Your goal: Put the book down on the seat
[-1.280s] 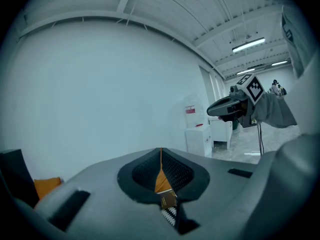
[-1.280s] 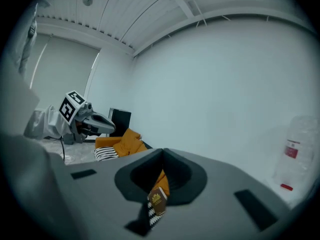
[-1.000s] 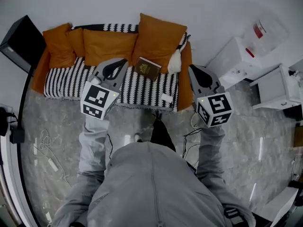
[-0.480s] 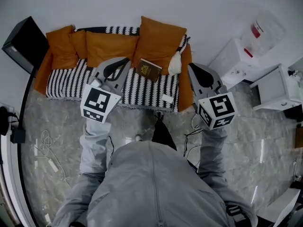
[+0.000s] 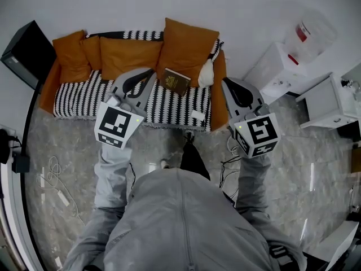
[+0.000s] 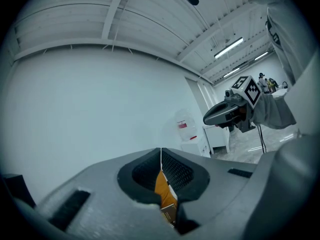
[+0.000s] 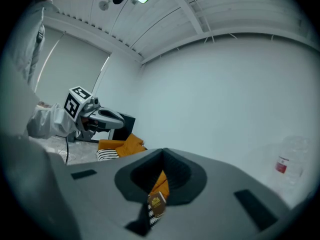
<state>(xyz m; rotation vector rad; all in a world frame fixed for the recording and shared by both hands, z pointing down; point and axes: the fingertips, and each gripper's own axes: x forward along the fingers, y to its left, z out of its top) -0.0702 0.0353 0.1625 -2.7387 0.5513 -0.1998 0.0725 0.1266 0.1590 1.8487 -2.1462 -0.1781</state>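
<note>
A brown book point(image 5: 176, 81) lies on the striped seat of the sofa point(image 5: 84, 97), its far edge against an orange cushion point(image 5: 186, 47). My left gripper point(image 5: 148, 72) hovers in front of the sofa, left of the book, shut and holding nothing. To the right, by the sofa's arm, my right gripper point(image 5: 225, 83) is also shut and holds nothing. Seen from the left gripper view, the jaws point(image 6: 160, 154) meet in a thin line, with the book point(image 6: 169, 211) beyond them. Past the shut jaws point(image 7: 162, 154) in the right gripper view, the book point(image 7: 156, 204) is visible.
More orange cushions point(image 5: 127, 54) line the sofa back. A small white item point(image 5: 198, 116) lies on the seat's front right, and a white object point(image 5: 206, 72) rests by the sofa arm. A black box point(image 5: 25, 49) stands left, white cabinets point(image 5: 276, 66) right, cables point(image 5: 53, 168) on the floor.
Both grippers have drawn back slightly toward the person. The book has not moved on the seat.
</note>
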